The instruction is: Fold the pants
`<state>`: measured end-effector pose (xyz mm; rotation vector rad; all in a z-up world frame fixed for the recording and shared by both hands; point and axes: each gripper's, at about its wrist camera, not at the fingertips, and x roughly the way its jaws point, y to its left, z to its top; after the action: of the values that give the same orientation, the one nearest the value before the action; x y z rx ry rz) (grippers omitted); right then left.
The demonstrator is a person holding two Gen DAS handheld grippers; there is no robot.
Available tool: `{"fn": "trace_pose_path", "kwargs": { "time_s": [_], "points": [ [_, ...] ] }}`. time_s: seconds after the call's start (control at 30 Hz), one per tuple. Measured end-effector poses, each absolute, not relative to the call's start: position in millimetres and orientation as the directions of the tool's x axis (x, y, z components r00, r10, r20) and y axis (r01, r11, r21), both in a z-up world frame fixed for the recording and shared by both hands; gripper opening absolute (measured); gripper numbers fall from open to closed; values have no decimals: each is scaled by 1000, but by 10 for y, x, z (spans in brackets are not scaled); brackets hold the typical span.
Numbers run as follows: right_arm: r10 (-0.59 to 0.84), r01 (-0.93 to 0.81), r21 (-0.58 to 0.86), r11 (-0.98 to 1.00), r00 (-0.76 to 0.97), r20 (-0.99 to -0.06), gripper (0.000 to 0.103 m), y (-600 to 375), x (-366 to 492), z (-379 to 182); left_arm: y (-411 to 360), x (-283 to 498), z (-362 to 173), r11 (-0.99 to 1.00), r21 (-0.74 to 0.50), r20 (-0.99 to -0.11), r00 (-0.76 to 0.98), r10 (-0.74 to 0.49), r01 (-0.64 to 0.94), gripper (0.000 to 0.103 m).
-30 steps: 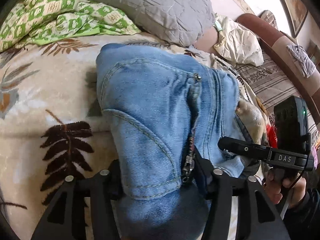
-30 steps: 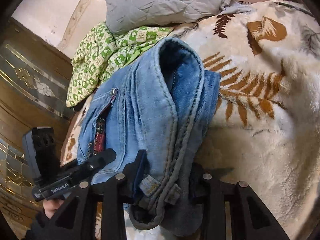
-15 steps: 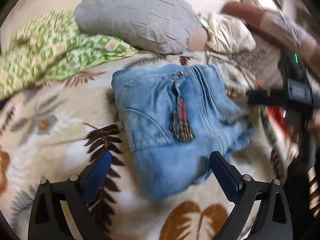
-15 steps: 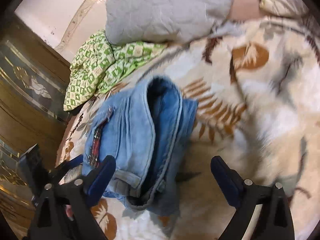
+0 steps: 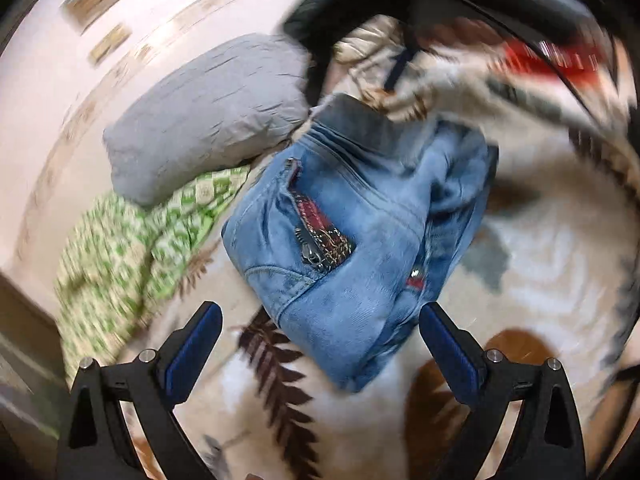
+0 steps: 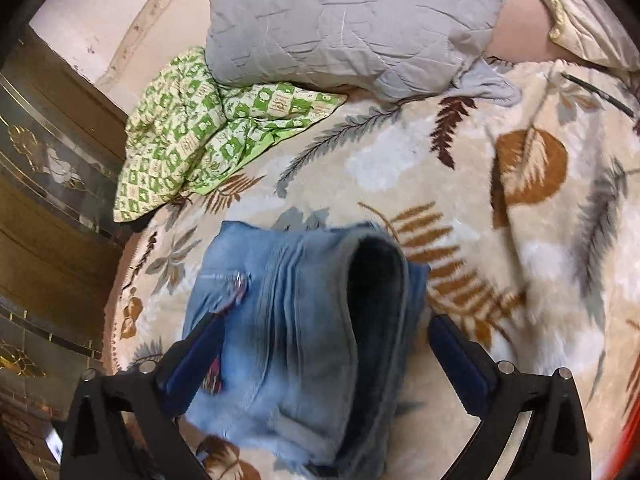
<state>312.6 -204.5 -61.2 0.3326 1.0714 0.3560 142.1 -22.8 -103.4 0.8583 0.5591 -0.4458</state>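
Pants [image 5: 352, 240] are lying bundled on the leaf-print blanket [image 6: 500, 200] beside a gray pillow [image 6: 352, 24]. Left gripper [image 5: 320, 344] and right gripper [image 6: 324, 352] are showing released jaws, holding nothing. The thick bundle is looking loose; unsupported, it may be springing open.

You are facing a bed covered by a cream plush blanket [image 6: 472, 168] printed with brown, rust and grey fern leaves. At its head lies a crumpled grey quilted pillow [image 6: 352, 28], and beside it a bunched green-and-white checked cloth [image 6: 208, 132]. Behind them rises a pale pink wall [image 5: 60, 92] with a cream curved moulding; two small framed pictures [image 5: 108, 8] hang there, blurred. To your left stands dark wooden furniture [image 6: 48, 208] with brass-trimmed glass panels. The light is warm and indoor.
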Motion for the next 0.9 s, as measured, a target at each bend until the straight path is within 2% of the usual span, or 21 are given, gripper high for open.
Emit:
{"fn": "trace_pose_path", "kwargs": {
  "time_s": [0.1, 0.17, 0.2, 0.23, 0.27, 0.33, 0.37, 0.4, 0.47, 0.5, 0.53, 0.63, 0.73, 0.9],
  "points": [
    [356, -126, 338, 933, 467, -809, 102, -1928, 3207, -617, -312, 1424, -1147, 471, 675, -588, 800, -121, 568, 99],
    [379, -140, 354, 925, 440, -814, 101, -1855, 3262, -680, -345, 1435, -1205, 429, 684, -599, 790, -131, 590, 99],
    [385, -141, 361, 922, 431, -816, 99, -1836, 3284, -709, -358, 1432, -1232, 415, 693, -599, 791, -126, 590, 99],
    [387, -145, 361, 921, 426, -818, 93, -1804, 3298, -735, -375, 1423, -1297, 388, 711, -597, 795, -110, 587, 97],
    [383, -151, 353, 924, 422, -822, 89, -1770, 3311, -759, -391, 1408, -1361, 359, 732, -589, 803, -95, 579, 92],
    [377, -156, 344, 926, 419, -826, 74, -1724, 3322, -793, -412, 1381, -1444, 324, 727, -610, 786, -98, 605, 69],
    [381, -166, 343, 925, 415, -826, 69, -1697, 3326, -810, -424, 1380, -1445, 330, 721, -614, 782, -101, 609, 66],
    [383, -175, 341, 924, 414, -826, 58, -1678, 3320, -814, -431, 1380, -1440, 336, 723, -610, 786, -98, 604, 57],
    [376, -199, 320, 926, 428, -822, 48, -1619, 3297, -795, -452, 1402, -1430, 346, 708, -628, 773, -89, 615, 45],
    [359, -218, 289, 932, 444, -821, 43, -1573, 3275, -771, -462, 1398, -1433, 345, 702, -635, 767, -94, 623, 34],
    [335, -235, 251, 939, 461, -822, 35, -1524, 3251, -746, -472, 1389, -1440, 339, 711, -627, 774, -90, 616, 32],
    [295, -252, 191, 949, 492, -819, 27, -1455, 3214, -695, -480, 1376, -1460, 331, 719, -619, 779, -94, 611, 27],
    [288, -261, 174, 950, 503, -815, 20, -1443, 3205, -677, -473, 1370, -1449, 336, 714, -622, 777, -97, 614, 26],
    [279, -273, 153, 950, 515, -811, 16, -1426, 3186, -660, -474, 1383, -1440, 332, 716, -622, 777, -97, 614, 25]
  ]
}}
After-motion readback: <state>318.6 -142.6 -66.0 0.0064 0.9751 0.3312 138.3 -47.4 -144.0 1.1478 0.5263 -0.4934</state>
